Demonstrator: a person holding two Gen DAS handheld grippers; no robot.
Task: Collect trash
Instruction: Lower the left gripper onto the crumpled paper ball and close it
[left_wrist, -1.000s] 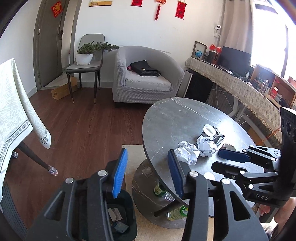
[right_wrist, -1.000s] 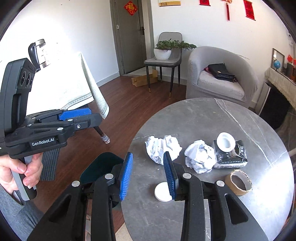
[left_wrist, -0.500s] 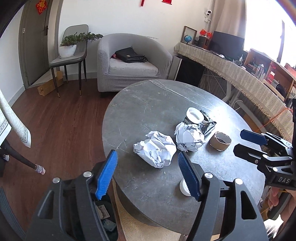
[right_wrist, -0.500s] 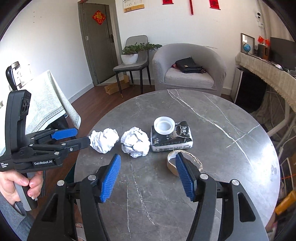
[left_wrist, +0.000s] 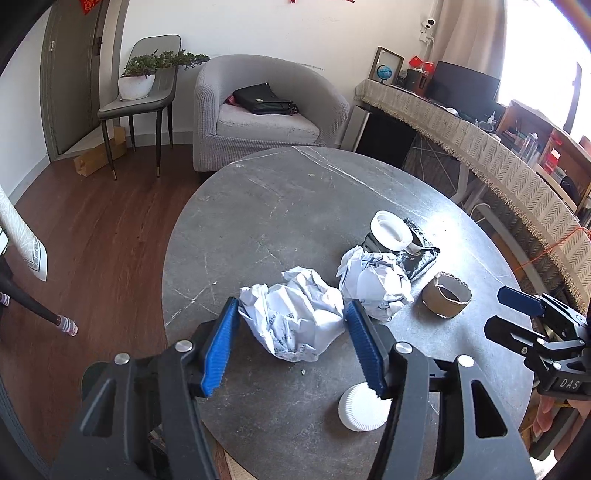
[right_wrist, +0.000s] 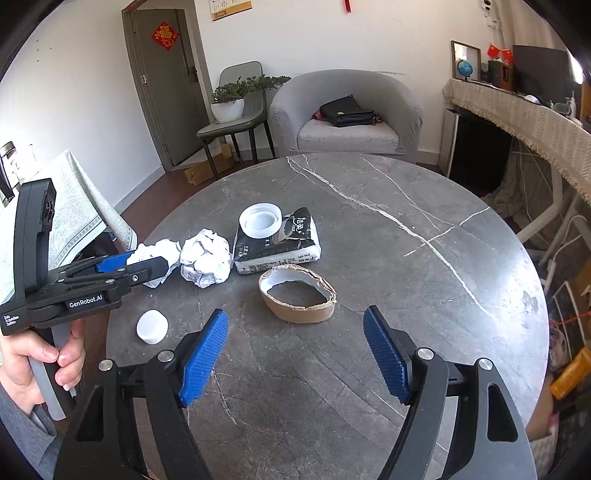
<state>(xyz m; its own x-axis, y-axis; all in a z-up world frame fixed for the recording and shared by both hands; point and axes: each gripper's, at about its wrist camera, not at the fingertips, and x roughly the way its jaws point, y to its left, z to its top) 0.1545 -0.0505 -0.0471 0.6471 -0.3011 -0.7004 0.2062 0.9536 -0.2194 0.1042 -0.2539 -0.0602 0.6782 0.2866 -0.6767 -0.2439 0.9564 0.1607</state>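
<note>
left gripper (left_wrist: 291, 341): apart, straddling paper ball (left_wrist: 295, 314) | right gripper (right_wrist: 295, 354): apart, cardboard ring (right_wrist: 297, 293) just beyond | all on worktop (right_wrist: 388, 258)

A matt grey stone-look worktop (right_wrist: 369, 229) with white veins. Crumpled white paper ball (left_wrist: 295, 317) and a torn brown cardboard ring (right_wrist: 297, 295). Ribbed blue fingers (left_wrist: 221, 350).

You were in a home living room: a grey armchair (right_wrist: 347, 118), potted plant (right_wrist: 231, 99), and round marble table (right_wrist: 424, 206).
</note>
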